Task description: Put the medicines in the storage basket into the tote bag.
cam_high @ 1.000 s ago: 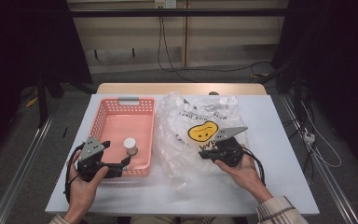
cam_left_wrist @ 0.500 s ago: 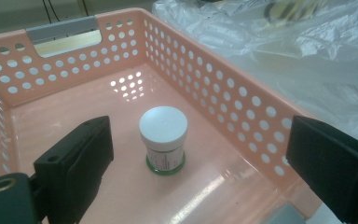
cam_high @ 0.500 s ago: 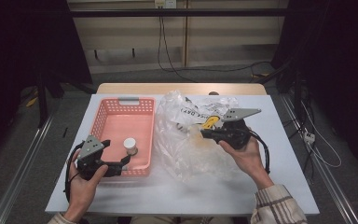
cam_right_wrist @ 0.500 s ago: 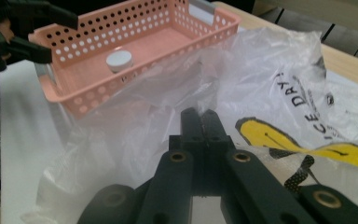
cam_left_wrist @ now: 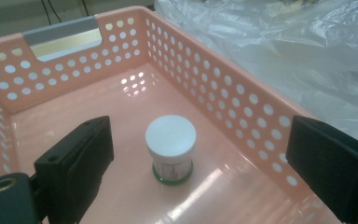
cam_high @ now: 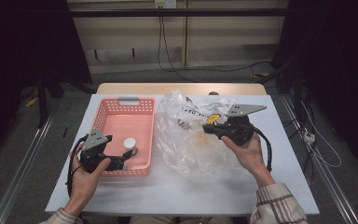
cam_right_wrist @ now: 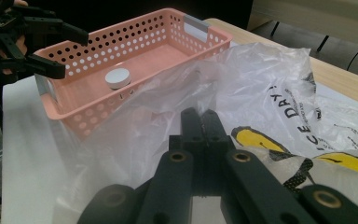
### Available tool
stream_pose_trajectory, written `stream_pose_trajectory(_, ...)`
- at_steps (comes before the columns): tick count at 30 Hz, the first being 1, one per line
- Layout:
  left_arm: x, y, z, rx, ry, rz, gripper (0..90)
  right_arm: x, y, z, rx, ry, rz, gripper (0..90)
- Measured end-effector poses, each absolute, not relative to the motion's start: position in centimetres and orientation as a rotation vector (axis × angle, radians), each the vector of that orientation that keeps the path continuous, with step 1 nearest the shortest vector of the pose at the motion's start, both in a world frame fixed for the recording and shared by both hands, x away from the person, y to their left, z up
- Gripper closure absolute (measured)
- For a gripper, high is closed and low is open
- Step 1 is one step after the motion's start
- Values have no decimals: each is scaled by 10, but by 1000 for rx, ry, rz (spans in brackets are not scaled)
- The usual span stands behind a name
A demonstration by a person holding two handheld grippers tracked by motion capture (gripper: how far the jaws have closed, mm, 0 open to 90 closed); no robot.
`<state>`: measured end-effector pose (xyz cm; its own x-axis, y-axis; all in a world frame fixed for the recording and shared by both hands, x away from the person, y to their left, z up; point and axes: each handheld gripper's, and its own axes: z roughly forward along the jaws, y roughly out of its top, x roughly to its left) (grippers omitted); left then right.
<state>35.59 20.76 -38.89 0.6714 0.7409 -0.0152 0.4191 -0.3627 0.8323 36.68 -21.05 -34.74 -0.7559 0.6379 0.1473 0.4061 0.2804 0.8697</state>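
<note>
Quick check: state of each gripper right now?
Left gripper: open, jaws astride the basket wall, holding nothing.
Right gripper: closed on the plastic bag.

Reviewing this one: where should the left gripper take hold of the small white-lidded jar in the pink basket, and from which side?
Probably from above, jaws across the round body just under the white lid. The jar stands upright on the basket floor, apart from the walls, and the left gripper, open, already straddles it.
</note>
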Motion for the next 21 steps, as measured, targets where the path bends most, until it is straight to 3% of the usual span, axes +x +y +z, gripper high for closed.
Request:
stream_pose_trajectory(8,386,197,-385,2100,935,456,75,367,-210,-348,958,2319,1475,900)
stream_pose_trajectory(11,395,194,-386,2181,957,362,80,367,-210,-348,955,2318,1481,900)
stream_pose_trajectory(14,398,188,-386,2242,925,360,158,368,-210,-347,953,2319,1485,900)
stream_pose_trajectory(21,422,183,-385,2322,913,347,154,369,-209,-347,951,2317,1485,900)
